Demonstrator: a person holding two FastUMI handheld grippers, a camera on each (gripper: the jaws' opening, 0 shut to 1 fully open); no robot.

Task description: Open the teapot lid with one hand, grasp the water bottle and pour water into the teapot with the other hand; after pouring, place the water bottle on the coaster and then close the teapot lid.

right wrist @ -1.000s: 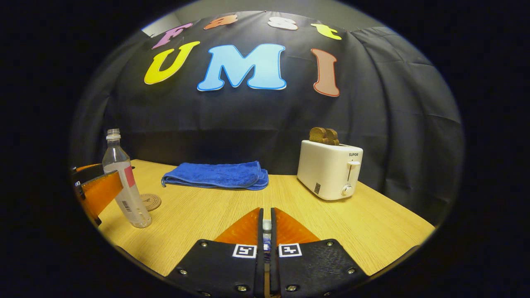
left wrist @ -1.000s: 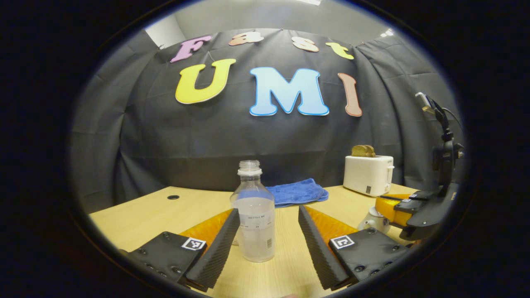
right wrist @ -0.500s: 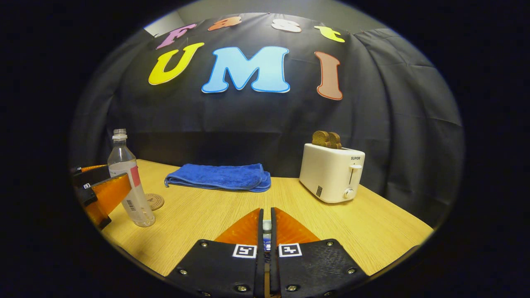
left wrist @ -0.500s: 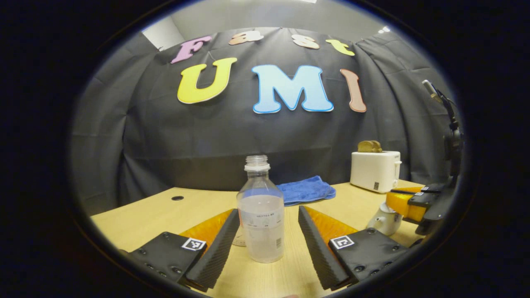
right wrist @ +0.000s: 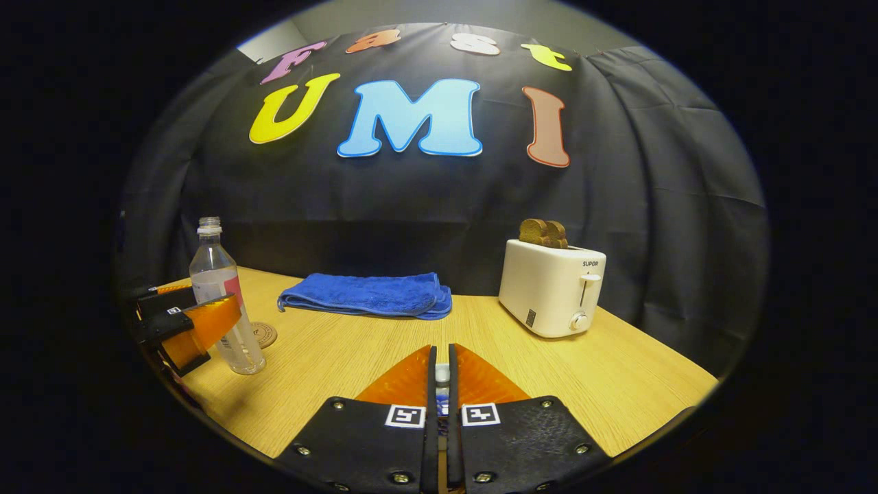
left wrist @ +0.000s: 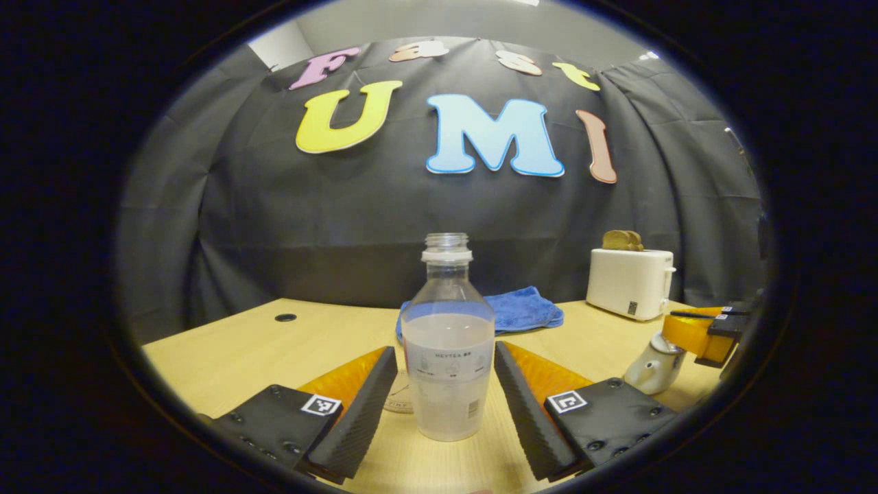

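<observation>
Spreading across both views, the pale wooden surface (right wrist: 549, 370) carries everything, with a small dark round hole (left wrist: 285, 318) far back on its left in the left gripper view. A white two-slot toaster (right wrist: 552, 288) stands toward the rear right, two browned slices of toast (right wrist: 543, 233) sticking up out of its slots. A folded blue towel (right wrist: 367, 295) lies flat near the back wall, between the toaster and the water bottle. The clear plastic water bottle (left wrist: 447, 343) stands upright and uncapped, its body cloudy with water to roughly two thirds of its height. The left claw (left wrist: 446, 384) is spread wide, one finger on each side of the bottle's lower body with a gap on both sides, so neither finger touches it. Just behind the bottle's base a round coaster (right wrist: 263, 335) lies flat on the wood, bare. At the right edge of the left gripper view the white teapot (left wrist: 653, 367) sits on the wood, and the right claw (left wrist: 693, 333) hangs just above it; what it holds cannot be made out there. In the right gripper view that claw's fingers (right wrist: 411, 384) stand almost together, pinched on a small pale piece that looks like the teapot lid's knob (right wrist: 442, 374), though most of it is hidden.
</observation>
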